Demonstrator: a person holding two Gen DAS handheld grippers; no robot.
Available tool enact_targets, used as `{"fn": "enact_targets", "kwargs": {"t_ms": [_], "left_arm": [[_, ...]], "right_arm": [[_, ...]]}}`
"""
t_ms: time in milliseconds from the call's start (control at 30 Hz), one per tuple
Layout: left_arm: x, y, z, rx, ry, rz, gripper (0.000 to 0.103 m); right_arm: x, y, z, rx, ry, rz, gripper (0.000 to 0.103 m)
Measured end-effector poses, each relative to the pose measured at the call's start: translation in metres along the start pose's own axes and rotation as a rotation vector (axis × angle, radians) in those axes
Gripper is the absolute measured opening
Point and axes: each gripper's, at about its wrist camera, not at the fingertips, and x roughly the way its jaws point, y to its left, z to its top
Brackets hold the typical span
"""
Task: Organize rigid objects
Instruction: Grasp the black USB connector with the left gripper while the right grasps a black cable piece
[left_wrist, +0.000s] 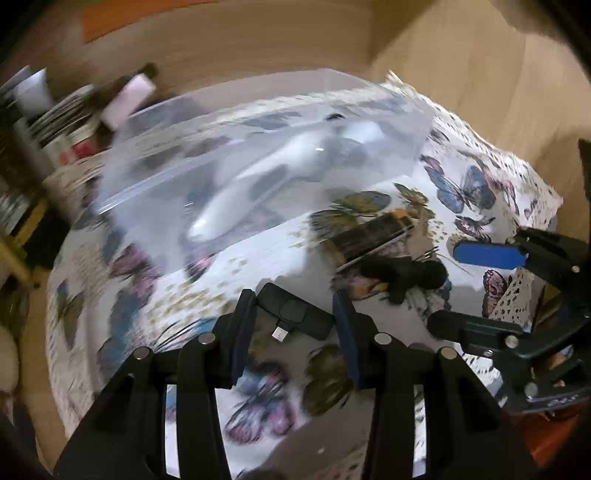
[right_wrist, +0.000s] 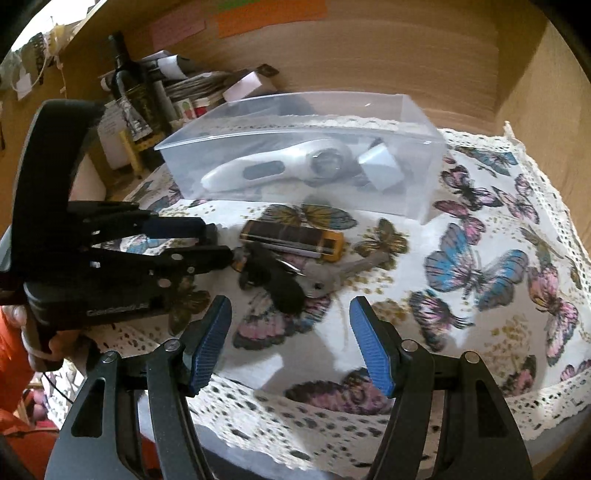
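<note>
My left gripper (left_wrist: 293, 314) is shut on a small black adapter (left_wrist: 295, 312) with a plug tip, held just above the butterfly tablecloth (left_wrist: 258, 266). It also shows in the right wrist view (right_wrist: 216, 242) at the left. A clear plastic box (left_wrist: 258, 158) behind holds a white handheld device (right_wrist: 266, 168) and a white cube (right_wrist: 380, 166). A black-and-orange harmonica-like bar (right_wrist: 291, 240) and a black key fob with keys (right_wrist: 288, 280) lie on the cloth. My right gripper (right_wrist: 290, 332) is open and empty, just short of the keys.
A dark bottle (right_wrist: 129, 88), stacked papers and a white box (right_wrist: 247, 85) stand at the back left. Wooden walls (right_wrist: 406, 55) close in behind and to the right. The cloth's lace edge (right_wrist: 332, 424) hangs over the table's front.
</note>
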Motion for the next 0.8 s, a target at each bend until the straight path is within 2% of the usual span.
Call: {"fn": "enact_targets", "kwargs": {"t_ms": [100,300,433,800], "left_arm": [[-0.018,0.014,-0.011,-0.047,-0.041,0.046,0.042],[-0.04,0.036,-0.03,-0.122,-0.077,0.052,0.042],[-0.046,0.038,-0.037,-0.142,-0.094,0.043,0.042],[-0.057,0.033,-0.033,-0.144,-0.143,0.017,0.042]], "right_arm": [[0.007,0.007,0.003,-0.008,0.016,0.019,0.063],[0.021,0.013,0.012,0.013,0.025,-0.018,0.063],[0.027,0.016,0.015,0.0,0.023,-0.097,0.043],[-0.004,0.008,0.005,-0.009,-0.002,-0.119,0.042]]}}
